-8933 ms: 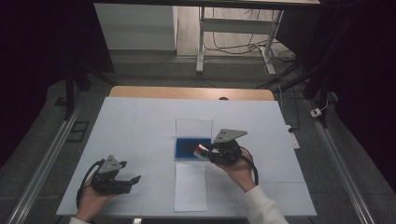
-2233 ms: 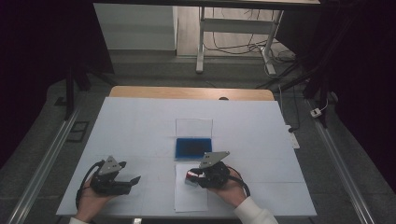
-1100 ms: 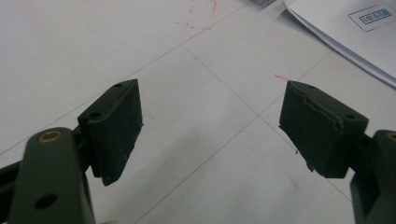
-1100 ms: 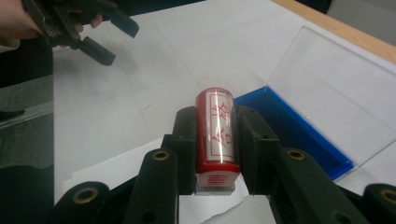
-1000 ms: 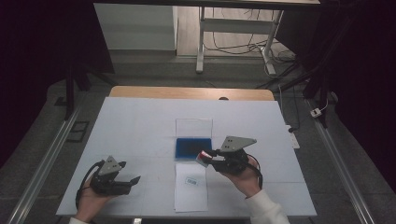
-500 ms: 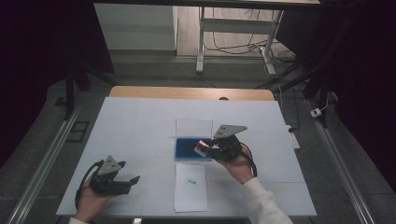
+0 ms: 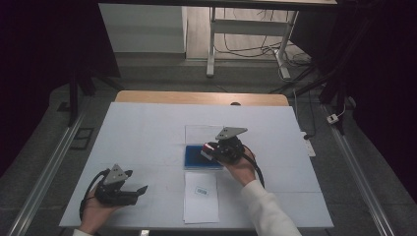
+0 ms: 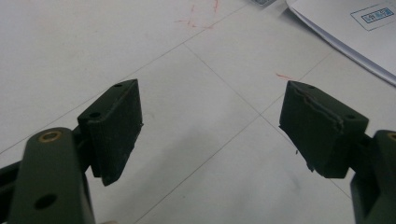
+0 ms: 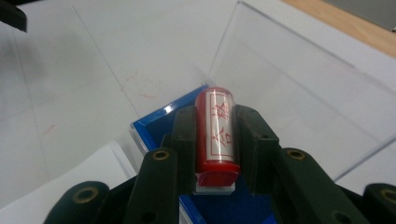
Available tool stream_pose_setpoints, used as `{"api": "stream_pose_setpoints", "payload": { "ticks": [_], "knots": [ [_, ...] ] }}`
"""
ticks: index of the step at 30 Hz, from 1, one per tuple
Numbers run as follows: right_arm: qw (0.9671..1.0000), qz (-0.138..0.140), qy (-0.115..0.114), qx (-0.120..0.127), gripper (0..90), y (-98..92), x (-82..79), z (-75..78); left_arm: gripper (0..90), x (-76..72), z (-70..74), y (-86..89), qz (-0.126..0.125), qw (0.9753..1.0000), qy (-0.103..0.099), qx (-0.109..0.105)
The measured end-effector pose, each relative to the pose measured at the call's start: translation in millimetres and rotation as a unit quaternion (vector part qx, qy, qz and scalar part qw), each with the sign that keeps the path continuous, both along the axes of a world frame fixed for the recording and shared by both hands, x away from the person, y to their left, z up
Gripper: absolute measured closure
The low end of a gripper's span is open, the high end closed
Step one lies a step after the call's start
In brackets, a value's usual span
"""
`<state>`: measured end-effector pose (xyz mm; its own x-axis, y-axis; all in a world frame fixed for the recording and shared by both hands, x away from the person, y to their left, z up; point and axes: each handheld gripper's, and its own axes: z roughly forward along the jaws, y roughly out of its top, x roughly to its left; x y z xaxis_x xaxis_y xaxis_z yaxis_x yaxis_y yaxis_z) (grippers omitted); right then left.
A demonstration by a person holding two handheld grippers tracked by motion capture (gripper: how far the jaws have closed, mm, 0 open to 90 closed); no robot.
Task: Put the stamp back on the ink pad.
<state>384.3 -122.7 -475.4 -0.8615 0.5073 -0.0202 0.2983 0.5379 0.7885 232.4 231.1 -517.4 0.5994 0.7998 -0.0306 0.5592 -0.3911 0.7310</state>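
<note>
Red stamp (image 9: 215, 130) sitting clamped in right claw (image 9: 215, 140) over blue ink pad (image 7: 202, 157), frame centre; left claw (image 8: 210, 126) gaping wide, empty, resting lower left on counter (image 7: 142, 132).

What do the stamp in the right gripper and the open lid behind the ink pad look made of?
Stamp: glossy red plastic, probably; light glints along its barrel.
Lid: clear hard plastic, likely acrylic; the table shows straight through it.
Ink pad: matte blue, felt-like.

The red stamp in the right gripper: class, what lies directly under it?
The right gripper holds the red stamp over the blue ink pad, whose clear lid stands open behind. The stamp's base hides its face, so whether it touches the pad cannot be seen.
</note>
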Motion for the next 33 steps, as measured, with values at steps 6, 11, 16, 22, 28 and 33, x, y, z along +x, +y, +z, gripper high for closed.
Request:
{"api": "stream_pose_setpoints", "payload": {
  "ticks": [6, 11, 16, 22, 28, 33],
  "knots": [
    [0.9998, -0.004, 0.000, -0.020, 69.3, 6.2, 4.7, -11.3, 21.3, 0.1, -0.3, -0.1, 0.000, 1.0000, 0.000, 0.001],
    [0.9994, -0.003, 0.001, -0.036, 69.2, 9.6, 6.3, -16.7, 21.3, 0.1, -0.1, 0.4, 0.000, 1.0000, 0.000, 0.001],
    [0.9992, -0.004, 0.001, -0.040, 68.1, 10.5, 6.6, -18.0, 21.2, 0.3, -0.6, 0.2, 0.001, 1.0000, 0.001, 0.002],
    [0.9998, -0.008, -0.014, 0.011, 44.9, -1.0, -1.9, -5.5, 21.2, 0.1, -0.7, 1.1, 0.002, 1.0000, 0.001, -0.001],
    [0.9993, -0.022, -0.020, 0.023, 42.4, -33.6, -20.6, 5.2, 21.2, 0.4, -1.5, 1.4, 0.002, 1.0000, 0.002, -0.001],
    [0.9991, -0.037, -0.009, 0.017, 41.4, -63.5, -36.6, 1.1, 21.2, -0.4, -1.0, 2.1, 0.003, 1.0000, 0.001, -0.002]
  ]
}}
